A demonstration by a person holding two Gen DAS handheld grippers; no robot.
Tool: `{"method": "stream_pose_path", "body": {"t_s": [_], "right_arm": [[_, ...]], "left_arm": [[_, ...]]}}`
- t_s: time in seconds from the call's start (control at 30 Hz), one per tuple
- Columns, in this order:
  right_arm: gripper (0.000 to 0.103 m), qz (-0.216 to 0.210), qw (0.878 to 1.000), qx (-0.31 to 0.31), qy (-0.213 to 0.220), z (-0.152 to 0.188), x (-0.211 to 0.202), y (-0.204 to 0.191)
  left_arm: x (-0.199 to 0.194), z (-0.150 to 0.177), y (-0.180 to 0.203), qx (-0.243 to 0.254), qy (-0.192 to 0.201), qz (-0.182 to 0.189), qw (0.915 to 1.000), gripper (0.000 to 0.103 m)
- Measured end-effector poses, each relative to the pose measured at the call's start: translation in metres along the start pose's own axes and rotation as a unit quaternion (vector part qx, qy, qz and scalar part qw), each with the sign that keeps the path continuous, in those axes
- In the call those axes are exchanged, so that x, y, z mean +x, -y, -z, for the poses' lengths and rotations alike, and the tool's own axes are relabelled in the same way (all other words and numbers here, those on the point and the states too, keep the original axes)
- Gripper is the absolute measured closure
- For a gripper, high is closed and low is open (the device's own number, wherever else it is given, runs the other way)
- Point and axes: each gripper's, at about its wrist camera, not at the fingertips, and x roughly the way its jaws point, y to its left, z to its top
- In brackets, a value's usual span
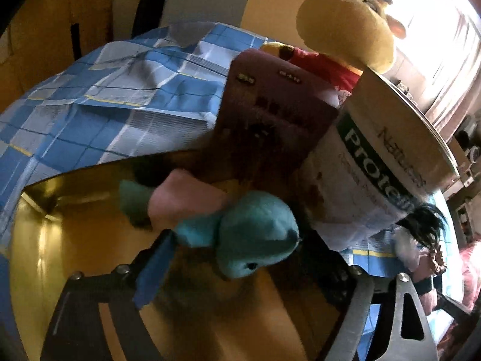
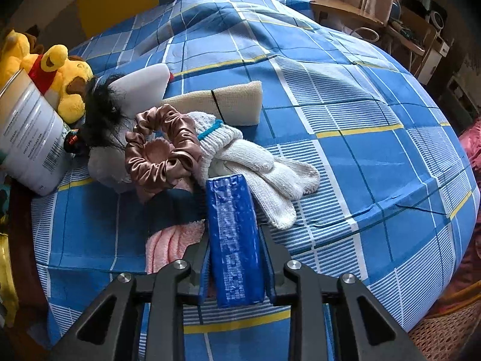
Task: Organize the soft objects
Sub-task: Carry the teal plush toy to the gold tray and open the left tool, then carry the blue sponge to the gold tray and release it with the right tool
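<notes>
On the bed (image 2: pixel 345 156), the scrunchie (image 2: pixel 162 153) is the landmark: knitted socks (image 2: pixel 255 165) touch its right side, a sponge (image 2: pixel 228 102) lies behind it, the canister (image 2: pixel 27 138) stands well left, and a folded cloth (image 2: pixel 171 243) lies in front.

Blue-checked bedspread (image 2: pixel 345 114) covers my bed. Bright curtained window (image 1: pixel 436 30) beyond it, cluttered wooden shelf (image 2: pixel 345 9) along the far wall.

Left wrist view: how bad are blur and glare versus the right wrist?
Left wrist: window blown out at upper right, teal plush turtle and maroon box motion-smeared, gold box interior reflecting glare. Right wrist: evenly lit, sharp on the satin scrunchie and white knit socks; fisheye bulges the plaid bedsheet.
</notes>
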Motion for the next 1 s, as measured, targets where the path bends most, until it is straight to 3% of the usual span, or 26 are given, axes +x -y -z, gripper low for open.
{"method": "stream_pose_path", "body": {"t_s": [0.37,0.53,0.73,0.9,1.0], "right_arm": [[0.077,-0.032,0.999,0.016,0.033,0.019,-0.042,0.003],[0.077,-0.054,0.996,0.012,0.077,0.001,-0.07,-0.006],[0.077,-0.063,0.991,-0.028,0.111,-0.068,-0.084,-0.054],[0.077,-0.054,0.987,-0.044,0.143,-0.154,-0.097,-0.107],[0.077,-0.056,0.98,-0.045,0.187,-0.207,-0.13,-0.143]], "left_arm": [[-0.057,0.054,-0.016,0.021,0.038,-0.028,0.9987,0.016],[-0.077,0.063,-0.014,0.048,0.058,-0.039,0.9964,0.016],[-0.103,0.069,-0.006,0.073,0.088,-0.045,0.9924,0.015],[-0.12,0.074,-0.003,0.1,0.113,-0.054,0.9871,0.015],[-0.125,0.077,-0.006,0.106,0.118,-0.055,0.9859,0.015]]}}
